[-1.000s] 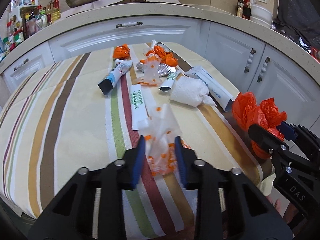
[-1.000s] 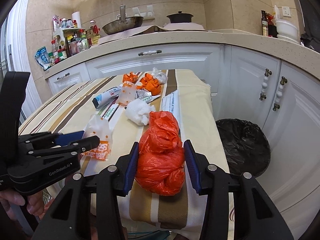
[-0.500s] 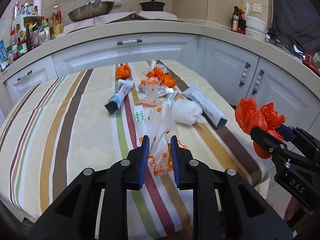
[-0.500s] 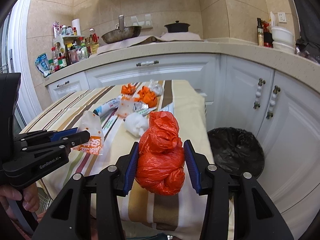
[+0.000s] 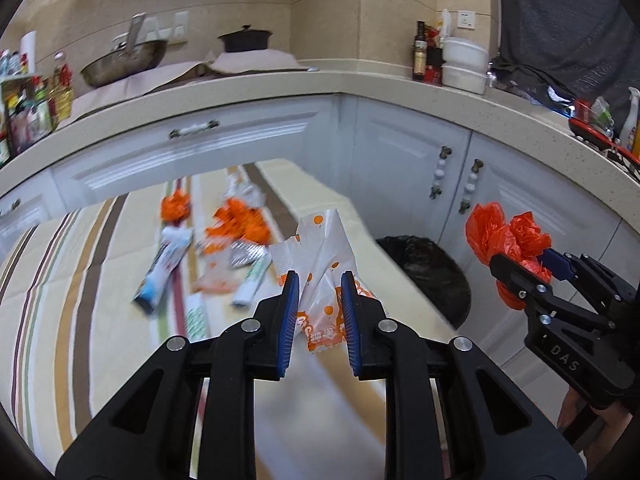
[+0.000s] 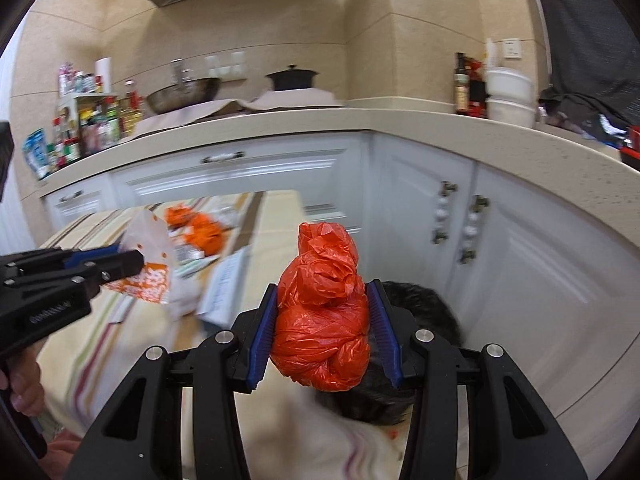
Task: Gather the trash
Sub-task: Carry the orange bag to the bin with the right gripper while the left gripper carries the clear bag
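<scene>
My left gripper (image 5: 319,292) is shut on a white wrapper with orange print (image 5: 326,276), held up above the striped table (image 5: 80,312). My right gripper (image 6: 326,312) is shut on a crumpled orange plastic bag (image 6: 322,320), lifted off the table. A black-lined trash bin (image 5: 430,272) stands on the floor just right of the table. In the right wrist view the bin (image 6: 424,312) lies partly behind the orange bag. The right gripper (image 5: 532,268) with its bag (image 5: 504,236) shows at the right of the left wrist view; the left gripper (image 6: 128,260) with the wrapper (image 6: 150,256) shows at the left of the right wrist view.
More trash lies on the table: a toothpaste tube (image 5: 164,264), orange scraps (image 5: 238,220), a foil blister pack (image 5: 246,254) and a long box (image 6: 226,284). White cabinets (image 5: 416,172) under a counter (image 5: 280,84) curve around the table and bin. A hand (image 6: 24,384) holds the left gripper.
Both grippers have risen off the table with their loads and swung right. The bin has come into the left wrist view and sits more central in the right wrist view.
</scene>
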The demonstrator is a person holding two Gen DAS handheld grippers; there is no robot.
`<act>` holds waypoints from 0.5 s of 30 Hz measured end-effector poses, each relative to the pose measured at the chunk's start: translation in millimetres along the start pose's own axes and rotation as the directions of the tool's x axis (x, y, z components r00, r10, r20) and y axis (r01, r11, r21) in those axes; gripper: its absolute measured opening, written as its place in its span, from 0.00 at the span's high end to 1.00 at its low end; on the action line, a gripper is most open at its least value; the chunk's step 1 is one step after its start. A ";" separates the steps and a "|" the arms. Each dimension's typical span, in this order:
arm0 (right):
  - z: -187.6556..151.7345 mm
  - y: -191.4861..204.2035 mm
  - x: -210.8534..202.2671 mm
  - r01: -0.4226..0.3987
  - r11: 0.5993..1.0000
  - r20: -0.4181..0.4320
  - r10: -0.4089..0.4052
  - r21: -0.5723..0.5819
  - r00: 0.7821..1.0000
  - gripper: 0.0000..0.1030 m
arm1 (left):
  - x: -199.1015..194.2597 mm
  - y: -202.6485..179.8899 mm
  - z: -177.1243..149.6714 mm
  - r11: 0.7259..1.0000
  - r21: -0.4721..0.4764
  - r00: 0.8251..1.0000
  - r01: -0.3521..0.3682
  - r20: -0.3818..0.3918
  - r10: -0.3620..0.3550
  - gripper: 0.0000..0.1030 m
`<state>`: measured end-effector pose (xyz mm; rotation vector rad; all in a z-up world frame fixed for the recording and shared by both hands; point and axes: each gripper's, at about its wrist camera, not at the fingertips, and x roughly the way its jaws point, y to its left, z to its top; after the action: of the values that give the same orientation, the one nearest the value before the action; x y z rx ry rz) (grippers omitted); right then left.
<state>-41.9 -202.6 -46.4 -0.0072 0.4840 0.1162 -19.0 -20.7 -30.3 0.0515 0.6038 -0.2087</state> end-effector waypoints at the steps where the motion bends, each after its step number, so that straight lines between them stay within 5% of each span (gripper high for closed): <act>1: 1.6 -8.0 3.9 0.020 1.000 0.002 -0.020 0.006 1.000 0.56 | 3.6 -5.2 4.0 1.000 0.007 1.000 0.008 0.005 -0.008 0.80; 8: 7.5 -50.7 34.7 0.091 0.995 -0.015 -0.091 0.050 0.996 0.56 | 52.6 -58.8 35.3 0.996 0.071 0.998 0.059 0.002 -0.059 0.80; 15: 6.2 -84.4 71.8 0.108 0.991 -0.055 -0.103 0.085 0.993 0.56 | 116.0 -95.2 49.7 0.992 0.104 0.994 0.068 -0.092 -0.059 0.80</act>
<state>33.6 -278.4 -76.0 0.0501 0.5380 -0.0090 81.9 -140.0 -54.2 0.1453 0.6827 -0.3019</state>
